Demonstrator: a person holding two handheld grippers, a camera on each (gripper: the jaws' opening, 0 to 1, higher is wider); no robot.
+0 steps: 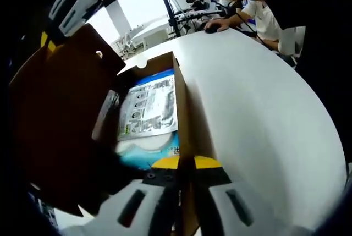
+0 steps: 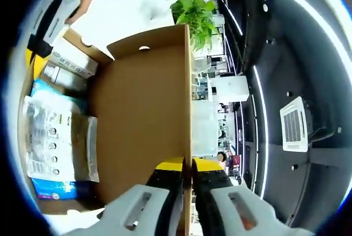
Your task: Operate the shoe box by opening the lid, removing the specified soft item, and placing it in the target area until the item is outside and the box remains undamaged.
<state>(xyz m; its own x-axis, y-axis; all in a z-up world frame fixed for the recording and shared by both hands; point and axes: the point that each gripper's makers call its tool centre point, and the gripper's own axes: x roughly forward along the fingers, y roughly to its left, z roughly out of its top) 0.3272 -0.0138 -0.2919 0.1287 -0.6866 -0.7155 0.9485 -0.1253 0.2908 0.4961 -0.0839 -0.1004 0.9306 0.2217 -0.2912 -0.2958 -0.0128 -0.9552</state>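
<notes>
The brown shoe box (image 1: 184,115) lies open on a white table. My left gripper (image 1: 186,164) is shut on the top edge of its right side wall. The lid (image 1: 60,120) stands raised at the left, with the right gripper (image 1: 74,5) at its upper edge. Inside lies a soft clear-wrapped pack (image 1: 148,109) with a printed label over a blue and white pack. In the right gripper view, my right gripper (image 2: 187,167) is shut on the edge of the lid (image 2: 143,109). The soft pack (image 2: 58,142) lies to the left, and the left gripper (image 2: 49,10) shows at top left.
The white table (image 1: 258,109) stretches to the right of the box. People sit at its far end (image 1: 258,16). A small white carton (image 2: 74,65) lies in the box's far part. A potted plant (image 2: 195,10) and a ceiling unit (image 2: 294,126) show beyond the lid.
</notes>
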